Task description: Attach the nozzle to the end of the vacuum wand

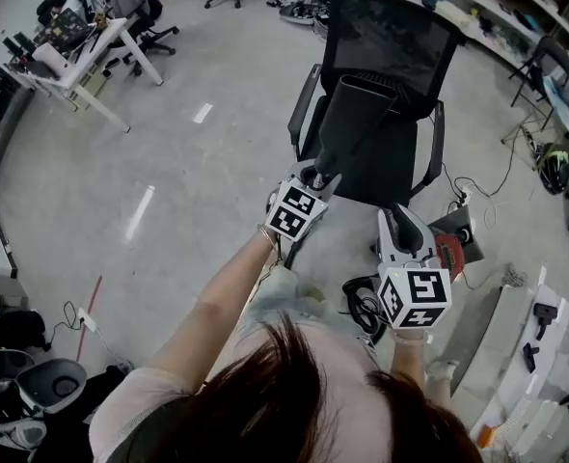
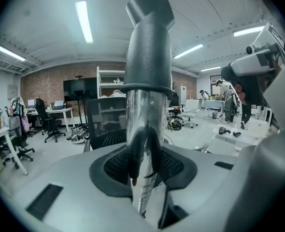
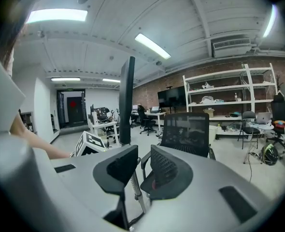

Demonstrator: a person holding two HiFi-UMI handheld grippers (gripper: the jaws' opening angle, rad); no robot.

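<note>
The left gripper [image 2: 143, 163] was clamped on the shiny metal vacuum wand [image 2: 142, 129], its padded jaws pressing the tube from both sides and holding it upright, tilted a little away from the person. The dark grey plastic nozzle [image 2: 149, 47] sat on the wand's upper end, its collar wrapped around the tube and its angled mouth pointing up. In the head view this assembly stood in front of the black mesh office chair [image 1: 391, 37]. The right gripper [image 3: 143, 166] was empty, its jaws set narrowly apart with nothing between the pads. It hung beside and below the left gripper, well clear of the nozzle [image 3: 127, 100]. Judging by the collar's even seat, the joining step looked finished or very nearly so. Whether the nozzle had locked on could not be told. The next move probably called for the right gripper to come back to the nozzle, take it around its body and push it along the wand's axis. The left would need to hold the tube steady, since a skewed push could jam or loosen the collar.
</note>
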